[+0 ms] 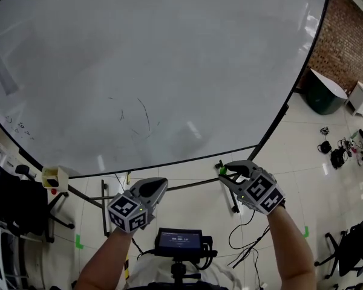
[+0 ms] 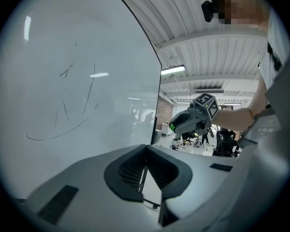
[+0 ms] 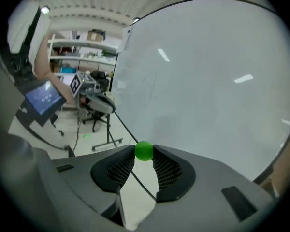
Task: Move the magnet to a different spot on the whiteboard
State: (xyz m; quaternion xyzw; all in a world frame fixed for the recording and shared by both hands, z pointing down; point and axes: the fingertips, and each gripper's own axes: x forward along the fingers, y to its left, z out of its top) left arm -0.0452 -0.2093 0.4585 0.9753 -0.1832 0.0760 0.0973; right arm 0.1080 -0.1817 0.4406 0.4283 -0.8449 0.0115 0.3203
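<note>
The whiteboard (image 1: pixel 169 71) fills most of the head view, with its lower edge just beyond both grippers. My right gripper (image 1: pixel 225 171) is shut on a small green ball magnet (image 1: pixel 222 170), pinched at the fingertips. The right gripper view shows the magnet (image 3: pixel 144 150) held between the pads, a little off the whiteboard (image 3: pixel 208 81). In the left gripper view the magnet (image 2: pixel 172 126) sits at the tip of the right gripper (image 2: pixel 176 124). My left gripper (image 1: pixel 159 185) is below the board edge; its jaws (image 2: pixel 146 147) meet at the tips with nothing between them.
Faint pen strokes (image 1: pixel 139 116) mark the board's lower middle. A yellow box (image 1: pixel 55 177) hangs at the board's lower left corner. The board's stand legs (image 1: pixel 104 213), floor cables (image 1: pixel 245 234) and a chest-mounted screen (image 1: pixel 178 240) lie below. A dark bin (image 1: pixel 320 92) stands at right.
</note>
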